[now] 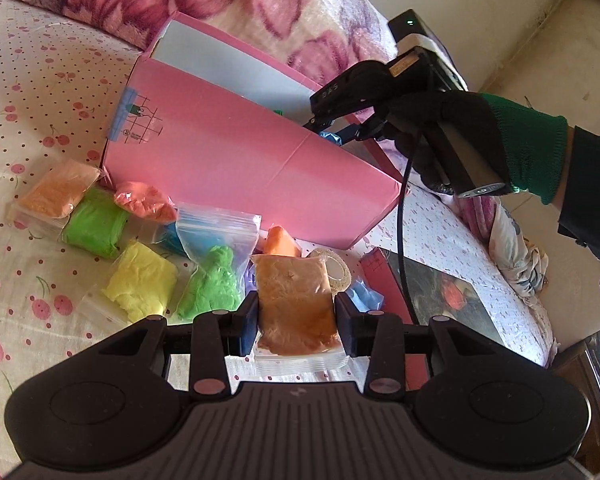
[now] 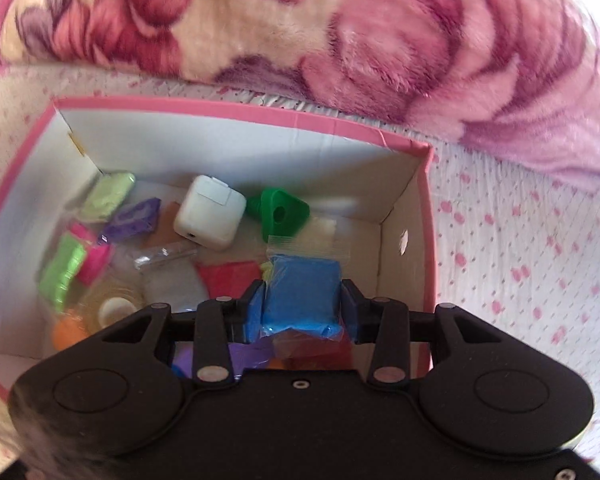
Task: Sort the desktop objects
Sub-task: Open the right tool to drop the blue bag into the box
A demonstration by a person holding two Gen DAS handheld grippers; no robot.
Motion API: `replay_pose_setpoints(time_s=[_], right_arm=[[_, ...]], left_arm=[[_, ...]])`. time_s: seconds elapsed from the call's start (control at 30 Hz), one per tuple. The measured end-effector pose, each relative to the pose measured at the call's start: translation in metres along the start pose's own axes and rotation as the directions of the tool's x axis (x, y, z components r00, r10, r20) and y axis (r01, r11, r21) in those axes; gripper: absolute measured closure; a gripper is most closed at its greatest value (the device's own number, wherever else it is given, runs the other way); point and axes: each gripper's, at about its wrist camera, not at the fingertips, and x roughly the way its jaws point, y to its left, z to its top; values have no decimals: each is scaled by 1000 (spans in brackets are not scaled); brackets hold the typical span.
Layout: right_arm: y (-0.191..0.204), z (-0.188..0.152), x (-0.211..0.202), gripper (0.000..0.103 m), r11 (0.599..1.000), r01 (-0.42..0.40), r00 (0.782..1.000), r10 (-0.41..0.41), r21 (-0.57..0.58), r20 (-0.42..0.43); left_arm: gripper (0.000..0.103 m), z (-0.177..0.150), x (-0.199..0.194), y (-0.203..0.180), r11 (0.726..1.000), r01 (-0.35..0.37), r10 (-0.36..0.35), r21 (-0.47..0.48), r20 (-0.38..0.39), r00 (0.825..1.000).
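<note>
My left gripper (image 1: 296,316) is shut on a clear bag of brown clay (image 1: 296,304), held just above the bedsheet in front of the pink box (image 1: 240,160). Several more clay bags lie there: orange (image 1: 58,194), green (image 1: 96,222), yellow (image 1: 140,286), another green (image 1: 212,284). In the left wrist view the right gripper (image 1: 332,130), in a black-gloved hand (image 1: 460,128), hangs over the box's near rim with a blue bag. In the right wrist view my right gripper (image 2: 302,300) is shut on that blue clay bag (image 2: 302,292) above the open box (image 2: 240,110).
Inside the box lie a white charger (image 2: 210,212), a green plastic piece (image 2: 278,212), a tape roll (image 2: 114,308) and several coloured clay bags. A plush flowered blanket (image 2: 340,32) rises behind the box. A book (image 1: 440,292) and another tape roll (image 1: 336,270) lie to the right.
</note>
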Motion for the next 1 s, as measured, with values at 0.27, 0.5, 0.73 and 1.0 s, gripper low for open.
replay_pose_setpoints(time_s=[0.27, 0.5, 0.73, 1.0], right_arm=[[-3, -14, -17, 44, 1000, 20, 999, -20, -6, 42], [-8, -28, -59, 36, 997, -52, 988, 44, 50, 146], [-7, -102, -113, 27, 985, -133, 959, 99, 113, 265], [4, -183, -119, 27, 978, -155, 947, 107, 141, 302]], left_arm=[[65, 0, 1, 2, 1000, -4, 4, -3, -5, 1000], [65, 2, 0, -1, 1000, -15, 15, 16, 1, 1000], [65, 2, -4, -7, 998, -43, 42, 55, 22, 999], [65, 5, -13, -15, 992, -84, 78, 98, 63, 995]])
